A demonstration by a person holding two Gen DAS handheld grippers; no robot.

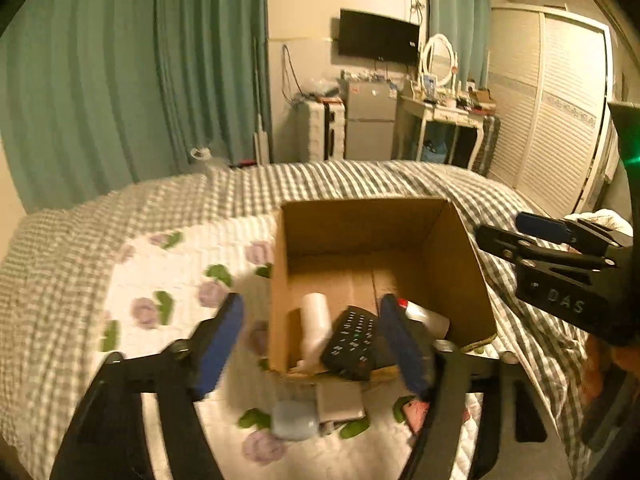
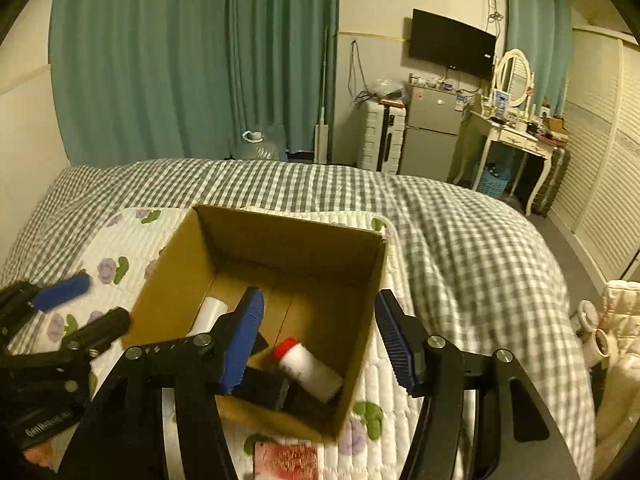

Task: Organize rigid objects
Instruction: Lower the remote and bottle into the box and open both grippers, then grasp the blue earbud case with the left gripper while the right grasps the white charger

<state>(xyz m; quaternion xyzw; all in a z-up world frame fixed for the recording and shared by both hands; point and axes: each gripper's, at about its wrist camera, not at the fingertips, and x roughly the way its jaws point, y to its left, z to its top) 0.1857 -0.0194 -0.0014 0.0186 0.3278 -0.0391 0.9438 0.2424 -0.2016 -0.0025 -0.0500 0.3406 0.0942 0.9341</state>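
An open cardboard box (image 1: pixel 460 264) (image 2: pixel 176 256) stands on the bed. In it lie a black remote control (image 1: pixel 352 340), a white cylinder (image 1: pixel 316 328) (image 2: pixel 210 312) and a white bottle with a red cap (image 1: pixel 424 314) (image 2: pixel 308 368). My left gripper (image 1: pixel 316 340) is open and empty, just above the box's near edge; it also shows in the right wrist view (image 2: pixel 80 304). My right gripper (image 2: pixel 320 340) is open and empty over the box; it shows at the right in the left wrist view (image 1: pixel 504 228).
A pale blue-grey block (image 1: pixel 294 420), a flat tan item (image 1: pixel 340 402) and a pink packet (image 1: pixel 416 414) (image 2: pixel 288 460) lie on the floral quilt (image 1: pixel 168 280) before the box. The checked bedspread (image 2: pixel 460 240) surrounds it. A wardrobe, dresser and fridge stand beyond.
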